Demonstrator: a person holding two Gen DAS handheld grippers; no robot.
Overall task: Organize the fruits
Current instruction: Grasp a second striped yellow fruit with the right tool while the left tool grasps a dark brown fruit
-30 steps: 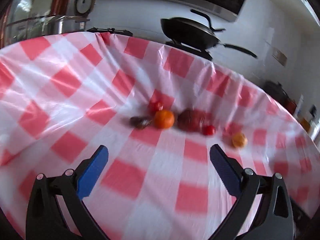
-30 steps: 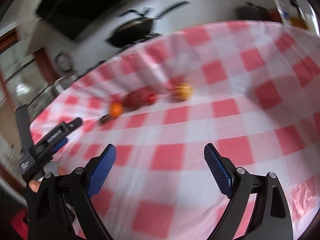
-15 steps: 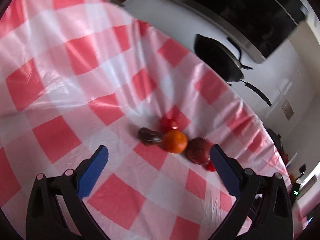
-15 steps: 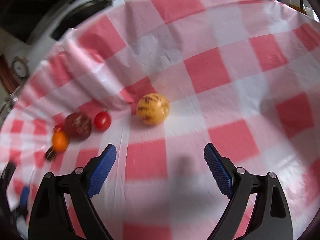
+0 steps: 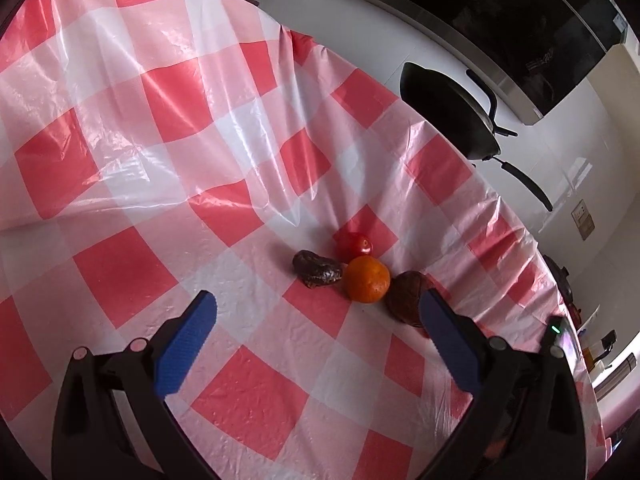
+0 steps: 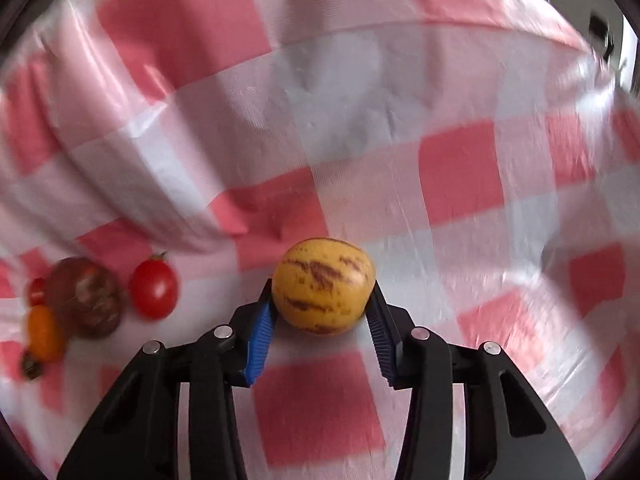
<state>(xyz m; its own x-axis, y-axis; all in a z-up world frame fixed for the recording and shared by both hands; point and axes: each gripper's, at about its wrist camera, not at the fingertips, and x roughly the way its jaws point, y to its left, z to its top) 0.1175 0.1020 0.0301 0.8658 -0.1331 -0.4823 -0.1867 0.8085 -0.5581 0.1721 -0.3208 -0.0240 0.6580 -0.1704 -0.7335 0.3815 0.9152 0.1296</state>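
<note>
My right gripper is shut on a yellow fruit with brown streaks on the red-and-white checked cloth. Left of it lie a red tomato, a brown round fruit, an orange, a second small tomato and a dark fruit. My left gripper is open and empty, a little short of the orange, the dark wrinkled fruit, a tomato and the brown fruit, which its right finger partly hides.
The cloth lies in folds across the table and hangs over the far edge. Beyond that edge a black pan stands on a white counter. Small bottles stand at the far right.
My right gripper moved in to the yellow fruit and shut on it. My left gripper came slightly closer to the fruit group and stayed open.
</note>
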